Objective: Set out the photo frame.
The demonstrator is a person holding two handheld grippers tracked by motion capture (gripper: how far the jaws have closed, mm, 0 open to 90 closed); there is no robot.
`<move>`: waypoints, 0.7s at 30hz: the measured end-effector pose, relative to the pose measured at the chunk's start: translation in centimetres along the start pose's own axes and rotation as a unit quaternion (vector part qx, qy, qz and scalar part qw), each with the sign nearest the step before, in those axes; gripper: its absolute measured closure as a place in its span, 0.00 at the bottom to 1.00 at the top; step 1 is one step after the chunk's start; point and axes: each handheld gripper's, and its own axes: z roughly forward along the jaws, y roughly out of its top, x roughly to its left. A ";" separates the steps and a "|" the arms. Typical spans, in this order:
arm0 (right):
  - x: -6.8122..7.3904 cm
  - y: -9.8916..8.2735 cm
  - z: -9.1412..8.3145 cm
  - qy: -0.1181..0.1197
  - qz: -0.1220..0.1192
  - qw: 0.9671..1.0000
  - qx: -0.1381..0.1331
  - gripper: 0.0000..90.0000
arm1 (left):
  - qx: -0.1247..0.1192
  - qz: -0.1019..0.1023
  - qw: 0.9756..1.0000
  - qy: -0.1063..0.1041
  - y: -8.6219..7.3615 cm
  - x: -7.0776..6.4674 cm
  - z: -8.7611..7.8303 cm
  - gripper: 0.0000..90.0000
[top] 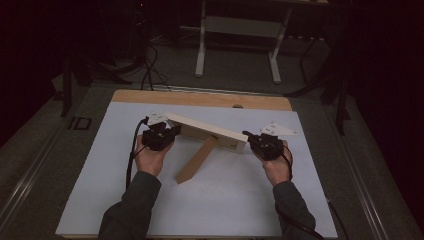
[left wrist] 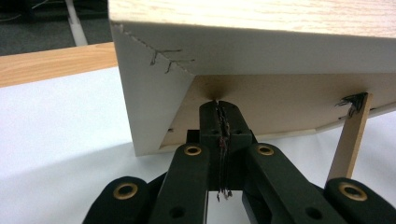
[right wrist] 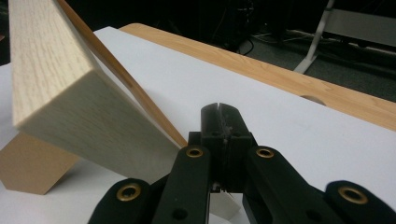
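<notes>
Surface: a white sheet (top: 200, 200) is laid over the wooden counter (top: 200, 97); a strip of bare wood is left showing along the far edge.
Frame: a pale wooden picture frame (top: 210, 129) is stood tilted near the middle of the sheet, towards the far edge, propped on its brown stand leg (top: 196, 160), which is angled towards the near edge.
Left gripper (top: 165, 132): set at the frame's left end; fingers (left wrist: 210, 126) are pressed together, tips against the frame's backing board (left wrist: 280, 100).
Right gripper (top: 250, 137): set just beside the frame's right end; fingers (right wrist: 212, 123) are closed together, nothing between them.
</notes>
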 end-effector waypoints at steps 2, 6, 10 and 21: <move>0.1 0.0 0.0 0.001 -0.003 1.000 0.001 1.00 | -0.002 -0.001 1.000 0.000 0.1 0.0 0.1 1.00; 0.2 0.0 -0.1 0.003 -0.005 1.000 0.001 1.00 | 0.000 -0.001 1.000 -0.001 0.2 -0.1 0.2 1.00; 0.3 0.0 -0.2 0.006 -0.008 1.000 0.001 1.00 | 0.002 0.000 1.000 -0.003 0.4 -0.3 0.4 1.00; 0.7 -0.2 -0.3 0.012 -0.009 1.000 0.001 1.00 | 0.009 0.016 1.000 -0.014 0.7 -1.5 0.9 1.00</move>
